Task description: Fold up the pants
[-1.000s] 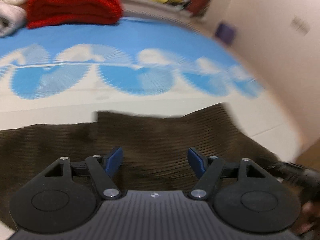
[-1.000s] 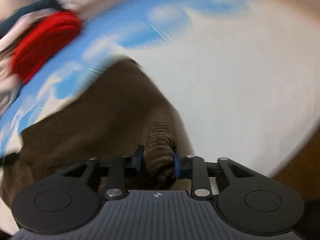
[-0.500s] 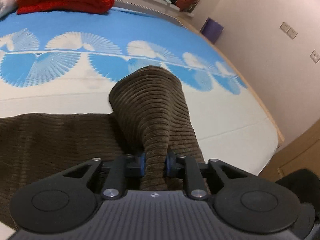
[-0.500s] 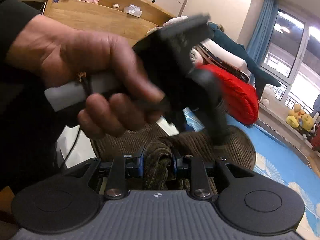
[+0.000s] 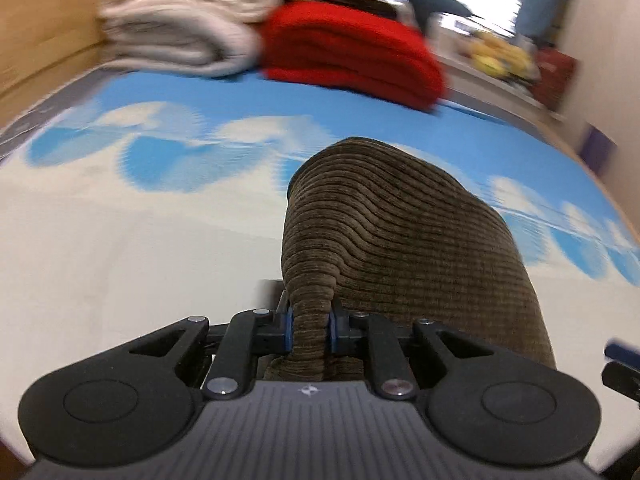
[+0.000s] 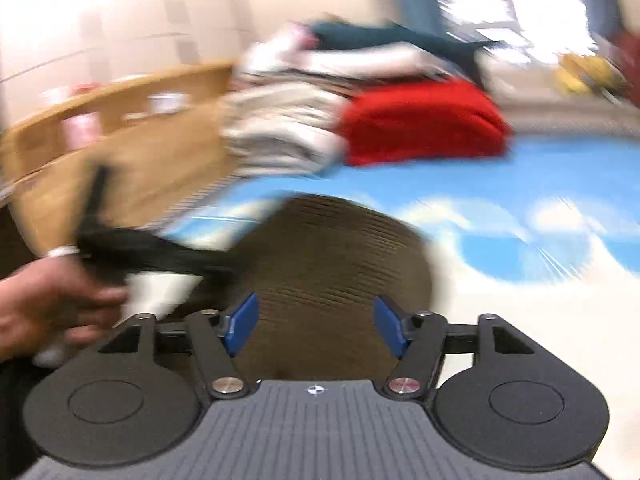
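Above the bed sheet [image 5: 120,248] we hold the left gripper [image 5: 311,328] tilted down, clamped on a raised fold of the brown pants [image 5: 400,232]. Our right gripper [image 6: 316,328] has just opened, pads apart over the cloth. Left of the pants, much free sheet.

- I see a bedsheet [image 5: 100,264], white near me and blue further up, with pale fan shapes across the middle of the frame.
- At upper centre a folded red blanket [image 5: 352,48] lies on the sheet.
- Touching its left side, I make out a stack of cream blankets [image 5: 184,20], blurred.
- Over on the right-wrist view, a wooden headboard [image 6: 132,152] fills the left, with small blurred items on its ledge.
- Yellow plush toys [image 5: 496,56] sit at upper right, with a red cushion [image 5: 556,76] just beside them.
- A purple box [image 5: 598,150] stands at the right edge.
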### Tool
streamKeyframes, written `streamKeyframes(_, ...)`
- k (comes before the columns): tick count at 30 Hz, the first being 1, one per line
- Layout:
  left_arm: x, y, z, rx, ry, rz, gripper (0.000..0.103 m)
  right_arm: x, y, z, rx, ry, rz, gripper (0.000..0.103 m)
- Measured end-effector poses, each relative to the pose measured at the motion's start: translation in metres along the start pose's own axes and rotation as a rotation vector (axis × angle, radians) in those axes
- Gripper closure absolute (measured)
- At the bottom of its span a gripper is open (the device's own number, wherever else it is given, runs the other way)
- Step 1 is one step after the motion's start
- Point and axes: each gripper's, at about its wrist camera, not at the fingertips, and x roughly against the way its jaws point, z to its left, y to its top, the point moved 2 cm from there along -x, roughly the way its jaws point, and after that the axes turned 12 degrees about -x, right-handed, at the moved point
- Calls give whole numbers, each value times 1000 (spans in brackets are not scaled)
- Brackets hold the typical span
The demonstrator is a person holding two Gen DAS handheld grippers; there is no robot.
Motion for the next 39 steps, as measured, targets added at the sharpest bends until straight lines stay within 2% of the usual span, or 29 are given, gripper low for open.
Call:
streamKeyframes(1, -2, -1, 13, 44, 14, 21, 82, -14, -6, -5, -61, -29, 45, 33)
streamKeyframes(3, -5, -4, 37, 135, 18, 64, 55, -45, -12, -27, -228, -45, 169, 33)
streamKeyframes(4, -9, -4, 48, 173, 2, 87, 30, -59, -15, -34, -291, -38, 216, 33)
streamKeyframes(5, -13, -5, 55, 199, -10, 104, 16, -72, -18, -40, -350, -22, 264, 33)
streamKeyframes(7, -22, -9, 69, 277, -39, 140, 16, -86, -26, -31, -397, 21, 322, 33)
streamKeyframes(10, -37, -19, 83, 367, -81, 211, 15, -94, -31, -21, -388, 49, 353, 30)
streamKeyframes(12, -50, -20, 89, 375, -69, 244, 15, -95, -35, -14, -398, 53, 362, 21)
streamKeyframes(14, -62, -23, 86, 375, -69, 278, 15, -104, -32, -18, -418, 72, 375, 18)
streamKeyframes(17, -71, -30, 83, 370, -65, 306, 13, -113, -32, -14, -412, 74, 395, 9)
streamKeyframes(19, -72, -32, 81, 381, -75, 316, 14, -119, -32, -12, -389, 73, 402, 10)
streamKeyframes(20, -73, -31, 79, 384, -80, 319, 17, -119, -31, -12, -371, 69, 396, 18)
streamKeyframes(21, -73, -30, 77, 382, -81, 316, 19, -122, -27, -8, -345, 56, 387, 38)
streamKeyframes(23, -71, -26, 69, 372, -88, 307, 27, -117, -16, -6, -293, 35, 365, 65)
streamKeyframes(24, -73, -23, 63, 364, -94, 305, 29, -111, -7, -7, -287, 40, 348, 72)
streamKeyframes(28, -84, -8, 26, 330, -185, 308, 37, -89, 39, -25, -238, -6, 272, 85)
streamKeyframes(31, -89, 6, -20, 241, -248, 290, 42, -72, 80, -59, -181, -71, 252, 92)
streamKeyframes(32, -91, 11, -39, 202, -261, 281, 42, -66, 91, -72, -151, -101, 243, 101)
streamKeyframes(34, -93, 19, -72, 116, -248, 260, 42, -44, 113, -104, -108, -151, 204, 103)
streamKeyframes(36, -97, 23, -99, 24, -184, 245, 42, -26, 124, -143, -173, -175, 224, 103)
streamKeyframes(39, -102, 23, -106, 6, -168, 255, 40, 1, 110, -189, -252, -298, 176, 103)
